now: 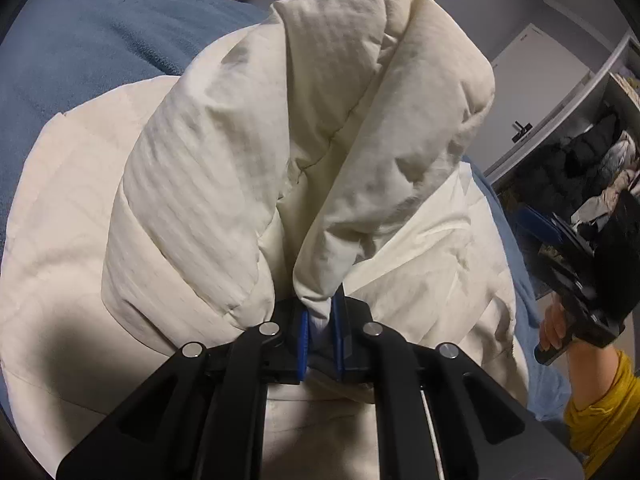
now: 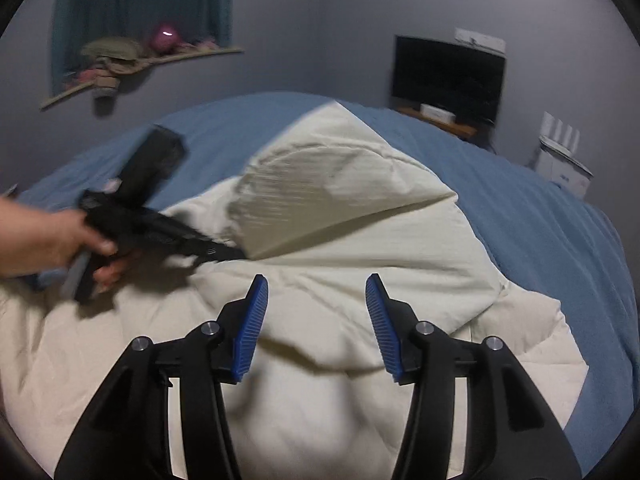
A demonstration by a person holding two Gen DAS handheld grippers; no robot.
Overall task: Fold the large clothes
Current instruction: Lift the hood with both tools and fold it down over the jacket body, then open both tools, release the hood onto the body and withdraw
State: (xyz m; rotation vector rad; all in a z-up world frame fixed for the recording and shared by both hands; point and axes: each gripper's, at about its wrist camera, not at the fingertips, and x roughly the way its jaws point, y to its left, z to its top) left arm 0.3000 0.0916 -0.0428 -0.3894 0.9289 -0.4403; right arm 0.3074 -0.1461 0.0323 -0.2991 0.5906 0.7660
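A large cream padded garment (image 2: 340, 264) lies spread on a blue bed (image 2: 540, 224). My left gripper (image 1: 322, 320) is shut on a bunched fold of the garment (image 1: 304, 152) and holds it lifted above the rest. In the right wrist view the left gripper (image 2: 224, 254) reaches in from the left with that raised flap (image 2: 320, 196). My right gripper (image 2: 316, 308) is open and empty, just above the garment's near part. It also shows in the left wrist view (image 1: 584, 280) at the right edge.
A dark TV (image 2: 448, 76) stands on a wooden stand by the grey wall. A wall shelf (image 2: 132, 60) holds soft items. A white box (image 2: 560, 160) sits beyond the bed. An open wardrobe with clothes (image 1: 592, 160) stands at the right.
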